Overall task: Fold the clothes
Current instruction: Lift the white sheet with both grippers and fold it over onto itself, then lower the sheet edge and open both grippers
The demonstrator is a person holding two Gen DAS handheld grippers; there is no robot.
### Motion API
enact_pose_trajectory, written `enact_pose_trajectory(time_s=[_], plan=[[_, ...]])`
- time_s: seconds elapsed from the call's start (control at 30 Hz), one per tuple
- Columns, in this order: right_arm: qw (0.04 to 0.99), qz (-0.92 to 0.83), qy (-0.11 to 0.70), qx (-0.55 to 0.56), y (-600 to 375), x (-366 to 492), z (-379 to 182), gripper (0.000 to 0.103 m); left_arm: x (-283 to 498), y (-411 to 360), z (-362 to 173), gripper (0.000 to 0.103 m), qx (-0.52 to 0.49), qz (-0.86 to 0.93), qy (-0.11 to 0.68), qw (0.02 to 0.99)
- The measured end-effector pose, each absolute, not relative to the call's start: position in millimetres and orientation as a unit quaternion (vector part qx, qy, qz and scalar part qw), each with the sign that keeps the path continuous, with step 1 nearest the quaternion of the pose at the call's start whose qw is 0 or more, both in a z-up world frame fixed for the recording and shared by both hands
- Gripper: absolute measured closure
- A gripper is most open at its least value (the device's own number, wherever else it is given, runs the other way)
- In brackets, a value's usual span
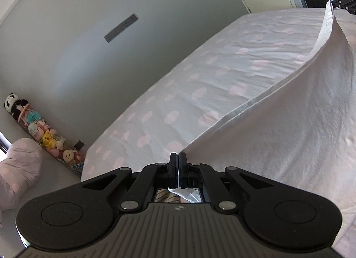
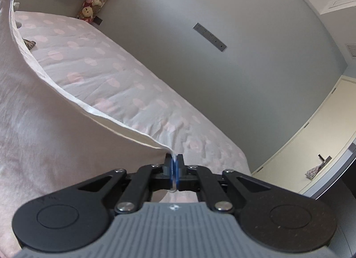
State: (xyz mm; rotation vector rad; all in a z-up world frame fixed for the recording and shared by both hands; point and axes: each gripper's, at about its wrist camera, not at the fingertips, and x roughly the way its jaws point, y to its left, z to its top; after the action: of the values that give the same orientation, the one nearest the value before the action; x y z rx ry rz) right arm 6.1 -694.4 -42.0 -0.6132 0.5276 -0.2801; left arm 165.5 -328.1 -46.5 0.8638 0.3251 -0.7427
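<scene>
Two grippers, one hem stretched between them above a bed (image 1: 178,93) with a pink-spotted cover. At left, left gripper (image 1: 178,157) with fingers pressed together, pinching one corner of a pale pink garment (image 1: 289,128). At right, right gripper (image 2: 174,160) likewise clamped on the opposite corner of the same hem. Cloth hanging from the raised edge and draping down onto the bed. Thin, light and limp by the look of it, likely to sag and crease; best held at corners along the stitched hem.
</scene>
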Motion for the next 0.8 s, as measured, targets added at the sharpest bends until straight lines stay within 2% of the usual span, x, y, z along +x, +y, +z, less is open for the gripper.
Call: enact_pose_trajectory(time_s=[0.2, 0.47, 0.7, 0.8], plan=[[0.902, -0.117, 0.311, -0.275, -720.6, 88.0, -104.7, 0.101, 220.5, -351.3, -109.2, 0.103, 0.411, -0.358, 0.217, 0.810], [0.894, -0.110, 0.357, -0.249, -742.7, 137.0, -172.7, 0.101, 262.4, -369.5, -157.1, 0.103, 0.407, -0.354, 0.257, 0.802], [0.886, -0.106, 0.394, -0.218, -750.0, 155.0, -200.1, 0.100, 285.6, -384.5, -179.2, 0.103, 0.394, -0.353, 0.285, 0.799], [0.885, -0.115, 0.400, -0.208, -750.2, 155.0, -195.1, 0.097, 290.3, -380.8, -170.6, 0.098, 0.376, -0.339, 0.286, 0.814]])
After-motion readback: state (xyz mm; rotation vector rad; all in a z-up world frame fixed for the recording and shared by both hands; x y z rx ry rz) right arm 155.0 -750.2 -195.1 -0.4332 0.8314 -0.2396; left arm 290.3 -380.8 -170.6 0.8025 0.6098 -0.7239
